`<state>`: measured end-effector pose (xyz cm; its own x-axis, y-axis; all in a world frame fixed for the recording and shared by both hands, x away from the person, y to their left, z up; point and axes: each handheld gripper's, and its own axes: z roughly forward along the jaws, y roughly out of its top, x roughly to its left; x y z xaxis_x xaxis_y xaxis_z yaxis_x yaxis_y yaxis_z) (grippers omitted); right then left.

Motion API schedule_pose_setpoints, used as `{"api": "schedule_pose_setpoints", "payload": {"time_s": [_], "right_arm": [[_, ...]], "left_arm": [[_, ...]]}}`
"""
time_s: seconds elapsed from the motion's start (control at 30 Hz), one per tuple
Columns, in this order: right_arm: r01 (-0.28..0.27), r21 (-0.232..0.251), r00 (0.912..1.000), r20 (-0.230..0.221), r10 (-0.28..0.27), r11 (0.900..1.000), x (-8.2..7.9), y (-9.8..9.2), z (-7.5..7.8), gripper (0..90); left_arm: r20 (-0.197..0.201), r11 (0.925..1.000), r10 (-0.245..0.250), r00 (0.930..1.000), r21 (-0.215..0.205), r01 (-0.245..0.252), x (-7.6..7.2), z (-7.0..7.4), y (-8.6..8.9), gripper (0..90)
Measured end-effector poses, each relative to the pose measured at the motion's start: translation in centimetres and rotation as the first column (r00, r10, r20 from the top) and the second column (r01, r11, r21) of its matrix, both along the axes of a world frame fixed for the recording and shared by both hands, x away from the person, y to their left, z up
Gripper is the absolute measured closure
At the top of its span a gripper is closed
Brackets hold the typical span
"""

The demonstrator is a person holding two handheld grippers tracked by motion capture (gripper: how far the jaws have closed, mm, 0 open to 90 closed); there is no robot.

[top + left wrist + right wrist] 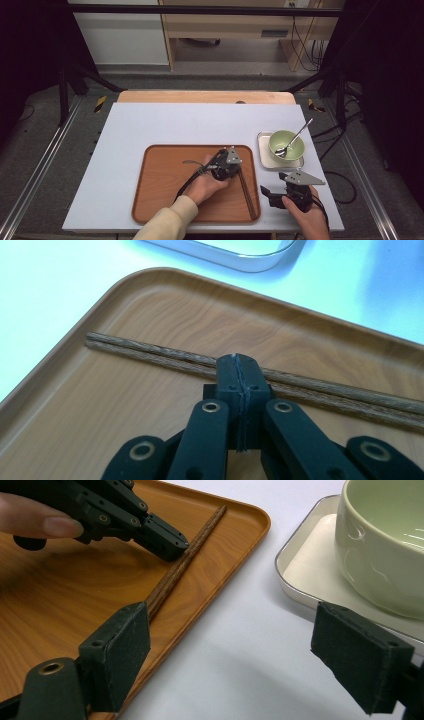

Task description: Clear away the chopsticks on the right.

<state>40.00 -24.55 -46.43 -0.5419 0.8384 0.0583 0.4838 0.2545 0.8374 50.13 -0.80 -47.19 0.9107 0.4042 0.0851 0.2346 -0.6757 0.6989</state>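
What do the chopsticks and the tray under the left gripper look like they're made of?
Chopsticks: dark brown wood by the look, with a streaky matte grain. Tray: smooth, with a printed-looking wood grain and a moulded raised rim, so probably laminate or plastic, though real wood can't be ruled out.

Two dark wooden chopsticks [150,351] lie side by side along the tray's [100,405] right edge.

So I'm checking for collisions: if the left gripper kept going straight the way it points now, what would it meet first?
Probably the pair of wooden chopsticks lying just ahead of the shut left gripper on the brown tray. Its tips sit right at them; whether they already touch is unclear.
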Motion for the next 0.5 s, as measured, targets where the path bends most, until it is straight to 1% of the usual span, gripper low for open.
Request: {"api": "schedule_pose_setpoints", "payload": {"time_s": [0.17, 0.2, 0.27, 0.33, 0.4, 0.47, 0.5], "right_arm": [[0.002, 0.0, 1.0, -0.005, -0.002, 1.0, 0.0, -0.1, 0.0, 16.2], [0.0, 0.0, 1.0, -0.004, 0.0, 1.0, 0.1, -0.1, 0.0, 16.2], [-0.001, -0.001, 1.0, -0.004, 0.001, 1.0, 0.1, -0.1, -0.1, 16.2], [0.001, -0.001, 1.0, -0.008, -0.001, 1.0, 0.1, -0.1, -0.1, 16.2], [-0.001, -0.002, 1.0, -0.007, 0.001, 1.0, 0.1, -0.1, -0.1, 16.2], [0.001, -0.003, 1.0, -0.008, -0.001, 1.0, 0.1, 0.0, -0.1, 16.2], [0.001, -0.003, 1.0, -0.008, -0.001, 1.0, 0.1, 0.0, -0.1, 16.2]], "left_arm": [[-0.008, 0.9998, -0.019, 0.9998, -0.006, 0.019, -0.1, 0.0, -0.6, 89.8], [-0.005, 0.9997, -0.025, 0.9997, 0.001, 0.026, -0.1, 0.1, -0.7, 89.8], [-0.008, 0.9996, -0.03, 0.9995, 0.001, 0.03, -0.2, 0.0, -0.9, 89.8], [-0.011, 0.9994, -0.036, 0.9993, -0.006, 0.035, -0.3, 0.0, -1.1, 89.8], [-0.011, 0.999, -0.044, 0.999, -0.003, 0.044, -0.3, 0.0, -1.2, 89.7], [-0.021, 0.9989, -0.045, 0.9987, -0.011, 0.045, -0.3, -0.1, -1.3, 89.7], [-0.021, 0.9988, -0.047, 0.9987, -0.012, 0.047, -0.3, -0.1, -1.3, 89.7]]}}
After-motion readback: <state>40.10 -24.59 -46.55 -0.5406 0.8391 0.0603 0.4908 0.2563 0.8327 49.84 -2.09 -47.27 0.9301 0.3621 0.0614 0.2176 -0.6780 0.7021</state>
